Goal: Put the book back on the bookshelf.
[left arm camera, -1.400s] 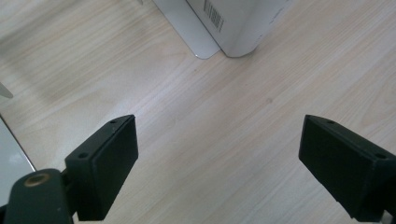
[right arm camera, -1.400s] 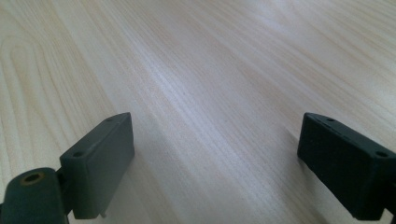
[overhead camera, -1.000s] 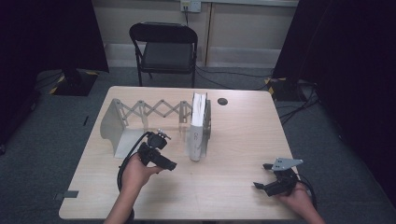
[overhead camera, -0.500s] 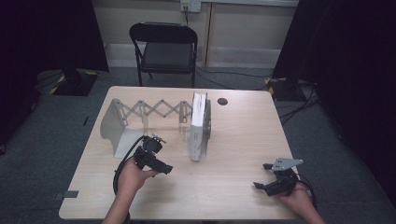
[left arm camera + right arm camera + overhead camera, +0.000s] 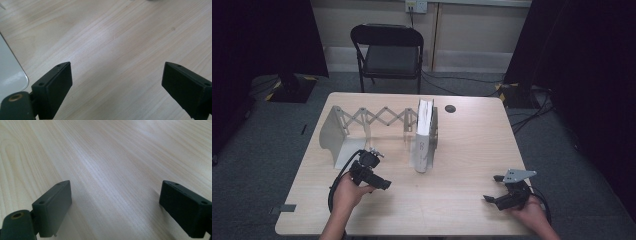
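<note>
Stage of work, as judged from the layout: the book stands upright against the right-hand plate of the extendable bookend rack, a little above the centre of the high view. That placement looks finished. The span between the rack's two end plates holds nothing else, so either closing the rack against the book or adding further items would be what remains; which of these is intended cannot be settled from the pictures.

Orientation of the book: it stands on its lower edge. Its long axis on the table runs from the upper part of the frame down toward the lower edge, and the narrow white end faces the lower edge. The rack's scissor lattice runs crosswise, left to right.

Left tool: lower left of centre, jaws spread wide, nothing between them. In the left gripper view it is over bare wood, with a pale plate corner at the frame's left edge.

Right tool: lower right, well apart from the book, jaws likewise wide and empty in the right gripper view.
</note>
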